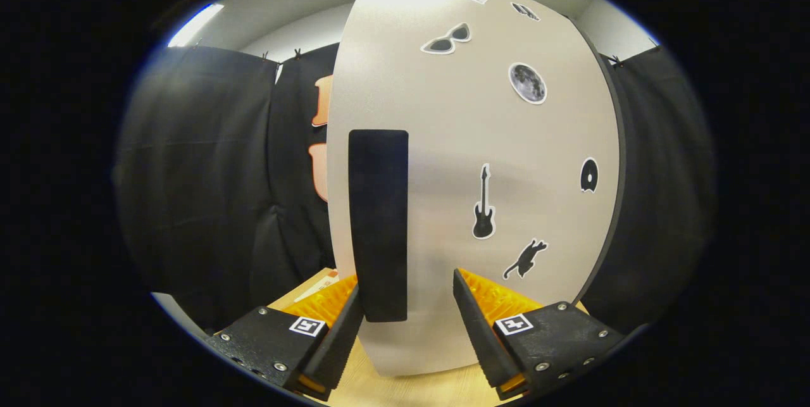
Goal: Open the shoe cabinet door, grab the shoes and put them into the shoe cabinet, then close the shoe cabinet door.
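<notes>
Standing upright just ahead of the gripper (pixel 408 325), the shoe cabinet door (pixel 468 141) is the largest item and serves as the reference: a pale, matte panel with a dark edge down its right side, resting over a light wooden surface (pixel 405 391). Black cloth hangs behind the door on both sides. Near the door's left edge sits the handle (pixel 378 223), a tall dark rectangular pad running vertically. To the right of the handle, on the door face, are small decals: a moon (pixel 528 83), sunglasses (pixel 447 40) above it, a guitar (pixel 484 203) at mid-height, a cat (pixel 525 259) below that, and a round dark mark (pixel 588 175) near the right edge. The gripper's fingers are spread apart; the lower end of the handle lies between them, close against the left finger (pixel 345 331), though contact cannot be confirmed, and the right finger (pixel 481 331) stands clear of it. Shoes cannot be located from this position.
</notes>
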Motion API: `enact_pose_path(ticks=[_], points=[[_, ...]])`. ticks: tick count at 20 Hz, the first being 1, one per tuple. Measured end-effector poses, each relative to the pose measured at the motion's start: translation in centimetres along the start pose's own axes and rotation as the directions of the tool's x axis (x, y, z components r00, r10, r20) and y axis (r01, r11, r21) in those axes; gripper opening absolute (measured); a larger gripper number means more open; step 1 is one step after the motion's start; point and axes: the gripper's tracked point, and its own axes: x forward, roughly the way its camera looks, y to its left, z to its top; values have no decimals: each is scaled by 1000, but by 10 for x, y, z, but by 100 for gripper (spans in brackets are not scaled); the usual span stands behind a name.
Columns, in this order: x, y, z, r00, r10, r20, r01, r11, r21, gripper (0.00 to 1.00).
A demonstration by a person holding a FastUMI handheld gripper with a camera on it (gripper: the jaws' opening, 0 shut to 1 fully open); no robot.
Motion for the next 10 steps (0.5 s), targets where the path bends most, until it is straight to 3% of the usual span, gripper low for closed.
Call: enact_pose_path(ticks=[3,10], points=[[23,4,5,999,-46,20,45,999,28,84],[41,5,-2,999,-47,4,46,993,106,84]])
